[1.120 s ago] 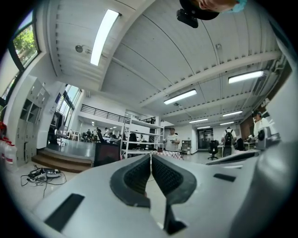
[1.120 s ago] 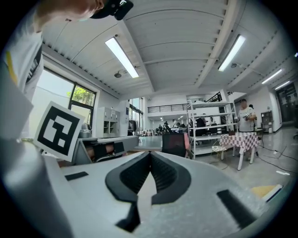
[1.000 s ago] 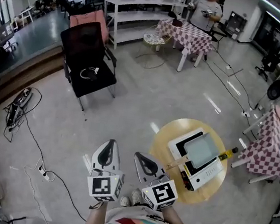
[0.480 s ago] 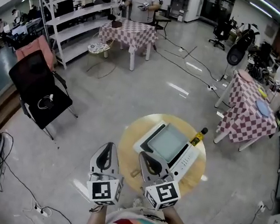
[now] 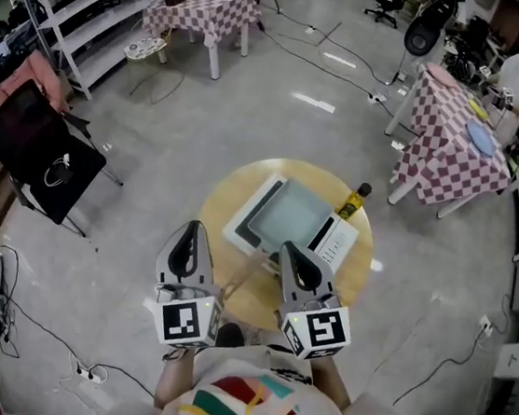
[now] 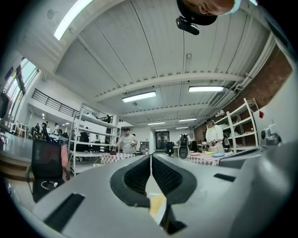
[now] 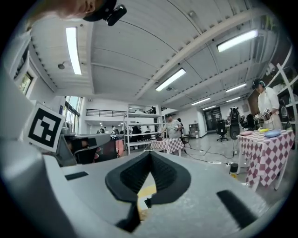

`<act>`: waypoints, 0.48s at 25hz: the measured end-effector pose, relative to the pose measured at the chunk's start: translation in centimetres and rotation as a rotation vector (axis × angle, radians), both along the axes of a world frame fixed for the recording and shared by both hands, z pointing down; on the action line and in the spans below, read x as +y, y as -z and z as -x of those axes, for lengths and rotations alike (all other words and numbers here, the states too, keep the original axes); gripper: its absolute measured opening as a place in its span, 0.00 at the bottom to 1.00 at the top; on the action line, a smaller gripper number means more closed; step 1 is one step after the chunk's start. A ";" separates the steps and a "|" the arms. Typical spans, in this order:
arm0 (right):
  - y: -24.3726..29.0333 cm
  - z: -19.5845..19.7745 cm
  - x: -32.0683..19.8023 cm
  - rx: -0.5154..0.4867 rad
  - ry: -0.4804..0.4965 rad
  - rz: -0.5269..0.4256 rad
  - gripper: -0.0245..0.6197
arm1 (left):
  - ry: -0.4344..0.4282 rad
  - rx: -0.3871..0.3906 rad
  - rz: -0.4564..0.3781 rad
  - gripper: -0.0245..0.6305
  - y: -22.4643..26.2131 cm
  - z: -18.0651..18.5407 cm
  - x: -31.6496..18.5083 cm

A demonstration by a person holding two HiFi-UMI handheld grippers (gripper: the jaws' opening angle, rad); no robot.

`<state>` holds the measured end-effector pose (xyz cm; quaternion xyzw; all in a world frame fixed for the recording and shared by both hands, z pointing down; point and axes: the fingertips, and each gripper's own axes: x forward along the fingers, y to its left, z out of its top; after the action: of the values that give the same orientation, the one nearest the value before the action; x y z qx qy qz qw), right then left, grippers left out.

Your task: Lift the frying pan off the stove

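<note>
Jaws together and empty, the left gripper [image 5: 191, 231] and right gripper [image 5: 291, 253] hung at the table [image 5: 359, 282] edge, the frying pan [image 5: 289, 213] on the stove [image 5: 339, 246] just beyond them.

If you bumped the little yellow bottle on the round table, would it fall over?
Probably: the bottle stands upright, tall and narrow, so it looks tippy. It stands near the table's edge, so once down it might roll off.

You see a black chair [image 5: 36, 151] at left, a checkered table [image 5: 450, 150] at upper right, a bottle [image 5: 354, 201] near centre.
</note>
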<state>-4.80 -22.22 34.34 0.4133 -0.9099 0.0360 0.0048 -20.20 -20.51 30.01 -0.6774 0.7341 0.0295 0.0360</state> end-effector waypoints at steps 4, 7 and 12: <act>-0.1 -0.7 -1.1 -0.005 -0.055 0.004 0.03 | -0.052 -0.013 -0.020 0.06 0.8 -0.6 -2.5; -0.2 -0.9 -1.6 -0.014 -0.094 0.017 0.03 | -0.095 -0.016 -0.032 0.06 1.2 -0.8 -3.7; -1.1 -0.1 -2.0 0.012 -0.123 0.041 0.03 | -0.168 -0.031 -0.052 0.06 1.5 -1.3 -5.0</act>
<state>-4.75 -24.24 35.43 0.4685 -0.8818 0.0524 0.0164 -18.94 -25.50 28.56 -0.7358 0.6731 0.0409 0.0621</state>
